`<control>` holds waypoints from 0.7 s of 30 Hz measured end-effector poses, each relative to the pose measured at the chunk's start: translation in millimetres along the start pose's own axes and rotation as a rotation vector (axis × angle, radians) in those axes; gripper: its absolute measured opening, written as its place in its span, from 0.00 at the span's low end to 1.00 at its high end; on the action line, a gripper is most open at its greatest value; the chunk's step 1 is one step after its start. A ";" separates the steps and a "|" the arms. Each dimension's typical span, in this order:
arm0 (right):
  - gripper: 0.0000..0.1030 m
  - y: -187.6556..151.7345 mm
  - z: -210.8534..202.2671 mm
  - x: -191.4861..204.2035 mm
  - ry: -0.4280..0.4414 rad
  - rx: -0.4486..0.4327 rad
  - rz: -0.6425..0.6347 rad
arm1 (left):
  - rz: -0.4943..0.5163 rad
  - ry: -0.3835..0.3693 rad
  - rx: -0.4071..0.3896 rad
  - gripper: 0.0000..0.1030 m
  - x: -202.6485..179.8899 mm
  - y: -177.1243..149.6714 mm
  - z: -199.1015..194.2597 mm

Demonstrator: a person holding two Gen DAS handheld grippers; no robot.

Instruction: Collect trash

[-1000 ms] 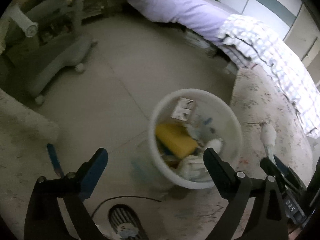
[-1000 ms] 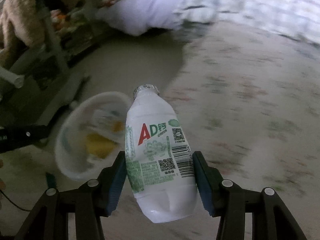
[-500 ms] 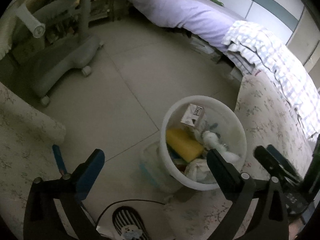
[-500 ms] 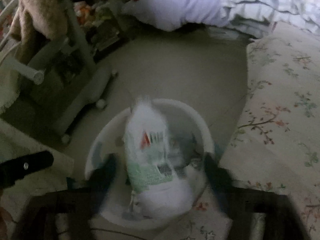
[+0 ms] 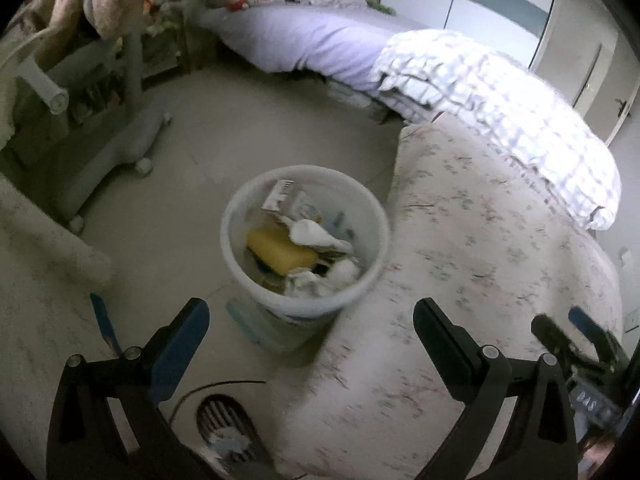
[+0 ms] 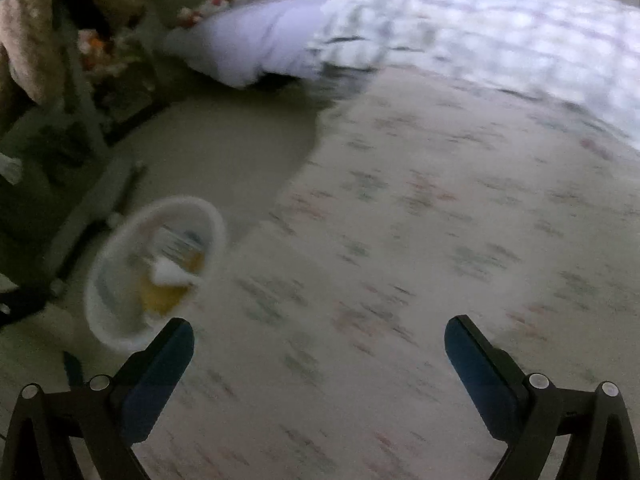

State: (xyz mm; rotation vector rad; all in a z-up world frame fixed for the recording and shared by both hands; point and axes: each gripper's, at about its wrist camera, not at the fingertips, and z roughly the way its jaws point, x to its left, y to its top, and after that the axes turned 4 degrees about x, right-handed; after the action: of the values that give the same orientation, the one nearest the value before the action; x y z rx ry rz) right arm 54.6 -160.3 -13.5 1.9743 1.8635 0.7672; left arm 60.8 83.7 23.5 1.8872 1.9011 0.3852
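A white bin (image 5: 292,320) stands on the tiled floor, holding a yellow sponge (image 5: 280,252), a small carton (image 5: 284,196) and crumpled white pieces (image 5: 316,236). My left gripper (image 5: 310,308) hovers just short of the bin, open and empty. My right gripper (image 6: 318,326) is over the floral mat (image 6: 400,240) with its jaws opening and nothing between them. The bin (image 6: 116,336) lies blurred to its left. In the left wrist view the right gripper (image 5: 562,320) shows at the lower right edge. I cannot pick out the white bottle among the trash.
The floral mat (image 5: 480,260) lies right of the bin. Behind it is a bed with a lilac sheet (image 5: 320,40) and a checked blanket (image 5: 500,100). A wheeled grey chair base (image 5: 120,148) stands at the left. A blue strip (image 5: 104,324) and a slipper (image 5: 224,420) lie close by.
The white AD bottle has left the right gripper over the bin. That gripper opened and swung right over the mat. The left gripper pulled back and up from the bin.
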 end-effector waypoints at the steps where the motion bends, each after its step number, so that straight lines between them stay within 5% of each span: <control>1: 1.00 -4.1 -6.6 -4.7 -0.018 0.001 0.001 | -0.014 -0.011 -0.007 1.00 -4.5 -8.7 -3.1; 9: 1.00 -49.2 -62.5 -23.7 -0.091 -0.031 0.041 | -0.002 -0.001 -0.013 1.00 -30.1 -65.0 -11.9; 21: 1.00 -72.0 -81.3 -34.0 -0.125 -0.058 0.100 | 0.040 0.038 -0.095 1.00 -33.9 -71.0 -27.1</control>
State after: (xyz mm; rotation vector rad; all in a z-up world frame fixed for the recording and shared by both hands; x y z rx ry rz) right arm -51.4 -197.3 5.3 2.0424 1.6641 0.7006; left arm -15.1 50.4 16.2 1.8707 1.8385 0.5182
